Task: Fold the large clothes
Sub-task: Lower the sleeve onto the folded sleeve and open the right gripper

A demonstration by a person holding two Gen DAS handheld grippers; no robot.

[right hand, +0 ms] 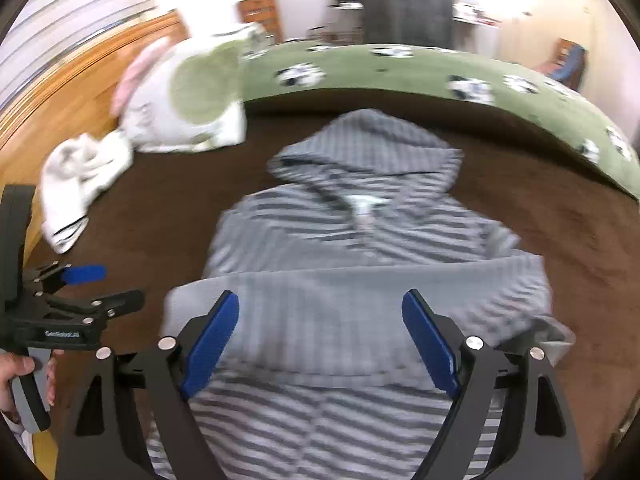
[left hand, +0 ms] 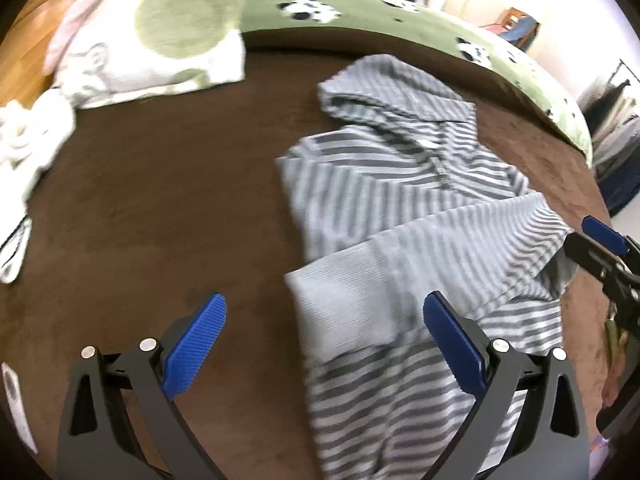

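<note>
A grey-and-white striped hooded sweatshirt [right hand: 360, 240] lies flat on a bed covered with a dark brown plush blanket [left hand: 160, 200], front side up, its hood pointing toward the far edge of the bed. One long sleeve with a plain pale-grey ribbed cuff [left hand: 340, 304] is folded across the sweatshirt's chest, the cuff lying at the sweatshirt's left edge as both views show it.

The left claw [left hand: 324, 344] hangs above the sweatshirt's lower left edge with its blue ribbed pads spread wide apart and nothing between them; one pad is over the bare brown blanket, the other over the folded sleeve. The right claw [right hand: 320, 340] hangs over the middle of the sweatshirt, just below the folded sleeve, its blue pads likewise spread wide and gripping nothing; the cloth lies beneath them, not pinched.

Beyond the sweatshirt's hood runs a green blanket with black-and-white panda print [right hand: 400, 72]. To the far left of the sweatshirt rests a white pillow with a large pale-green round patch [left hand: 176, 40], and nearer than that pillow a crumpled white cloth [right hand: 80, 176] lies against the wooden bed frame [right hand: 72, 92].
</note>
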